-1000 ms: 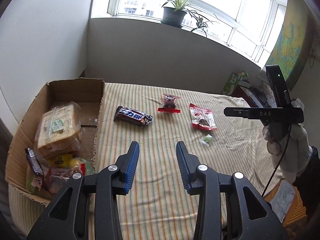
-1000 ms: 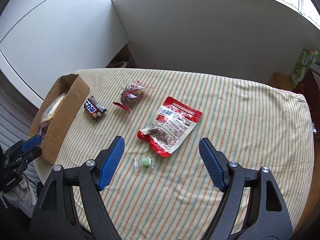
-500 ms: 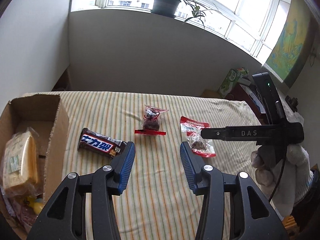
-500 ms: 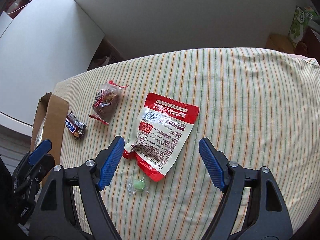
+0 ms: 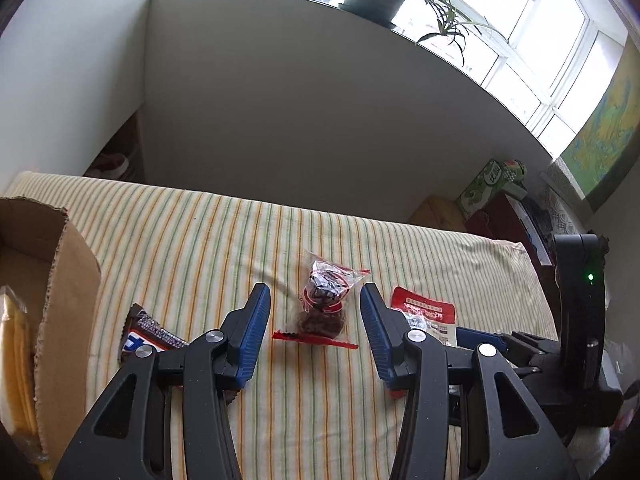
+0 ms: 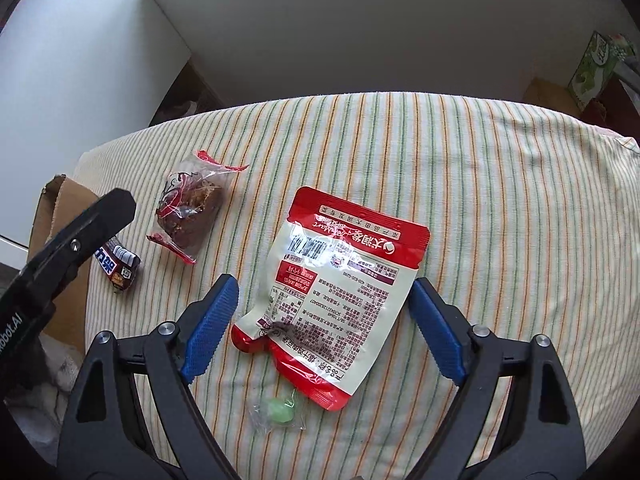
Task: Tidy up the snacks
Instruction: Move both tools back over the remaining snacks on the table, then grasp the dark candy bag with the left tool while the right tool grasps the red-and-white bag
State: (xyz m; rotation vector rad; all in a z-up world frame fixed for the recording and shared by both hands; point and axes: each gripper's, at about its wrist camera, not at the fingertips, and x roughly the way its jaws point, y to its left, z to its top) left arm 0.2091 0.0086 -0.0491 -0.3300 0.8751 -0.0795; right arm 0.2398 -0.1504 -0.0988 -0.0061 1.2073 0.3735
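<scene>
- Red-and-white snack pouch (image 6: 338, 296) is lying flat on the striped desk (image 6: 500, 208), back side up, its lower half sitting between the right claw (image 6: 324, 328) pads; no contact visible.
- Right claw is standing wide apart, gripping nothing.
- Green wrapped candy (image 6: 280, 416) is lying at 6 o'clock of the pouch, just beside its bottom edge.
- Clear bag of dark brown snack (image 5: 324, 304) is sitting between the left claw (image 5: 316, 336) tips, slightly ahead; left claw is also spread, holding nothing.
- Chocolate bar (image 5: 150, 334) is lying at 9 o'clock of that bag, partly hidden behind the left claw's finger.
- Cardboard box (image 5: 68, 312) is standing at the desk's 9 o'clock edge, holding a wrapped yellow pack (image 5: 14, 364).
</scene>
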